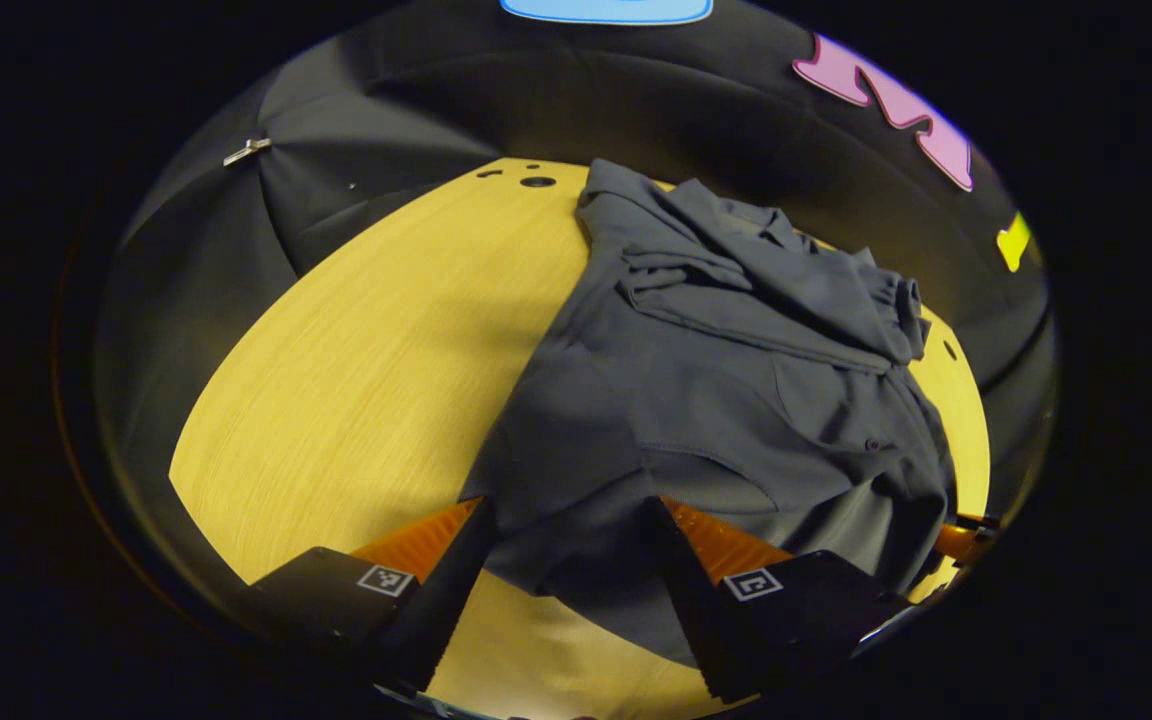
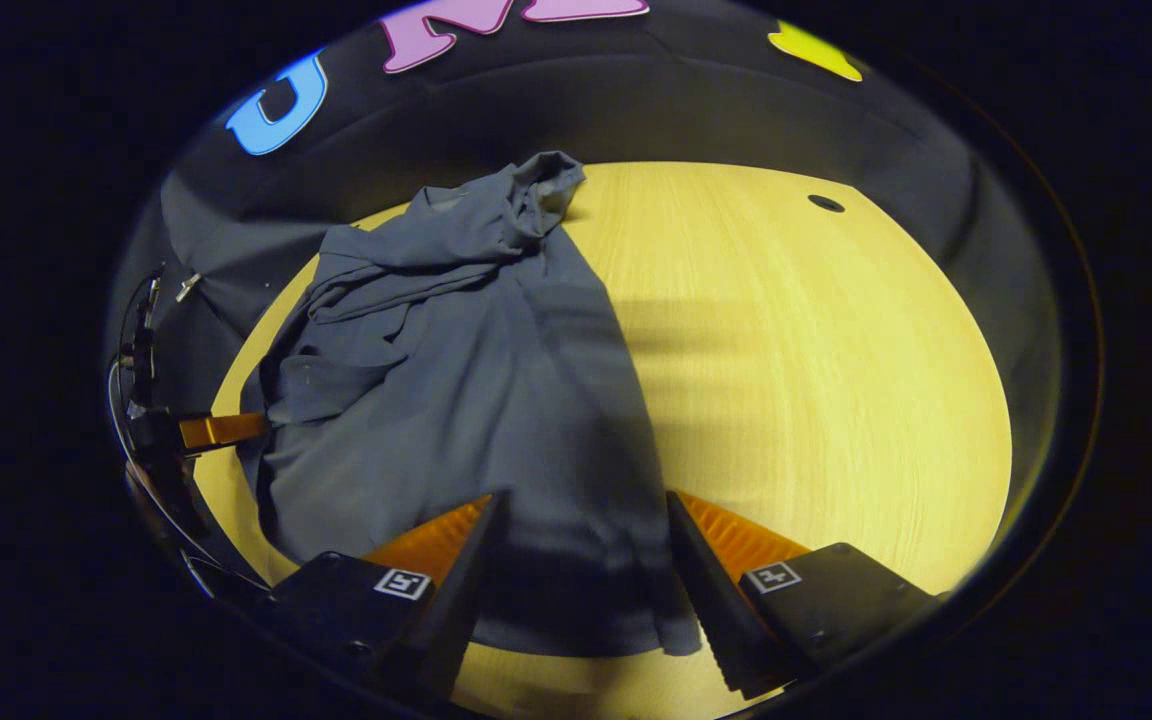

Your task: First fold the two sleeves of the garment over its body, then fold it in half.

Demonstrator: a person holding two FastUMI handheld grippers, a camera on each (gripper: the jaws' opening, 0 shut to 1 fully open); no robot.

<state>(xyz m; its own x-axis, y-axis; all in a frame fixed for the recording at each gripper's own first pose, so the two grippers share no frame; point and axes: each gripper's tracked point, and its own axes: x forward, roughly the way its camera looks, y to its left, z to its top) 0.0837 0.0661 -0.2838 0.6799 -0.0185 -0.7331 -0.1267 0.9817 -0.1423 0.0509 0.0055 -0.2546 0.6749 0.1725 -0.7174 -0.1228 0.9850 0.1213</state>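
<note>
Both grippers, left gripper [image 1: 571, 560] and right gripper [image 2: 586, 560], wide open over grey garment [image 1: 726, 400] hem, nothing clamped.

Before you lies a pale wooden worktop [image 1: 356, 380] with fine straight grain, brightly lit from above so the bare wood glows yellow. A soft shadow band crosses it in the right gripper view. Near its far edge you can see a round dark hole [image 1: 537, 181] with smaller ones beside it, and another hole [image 2: 825, 203] in the right gripper view. Black cloth [image 1: 376, 130] hangs behind as the booth's wall, creased in folds, with a small pale clip [image 1: 247, 151] fixed to it.
</note>
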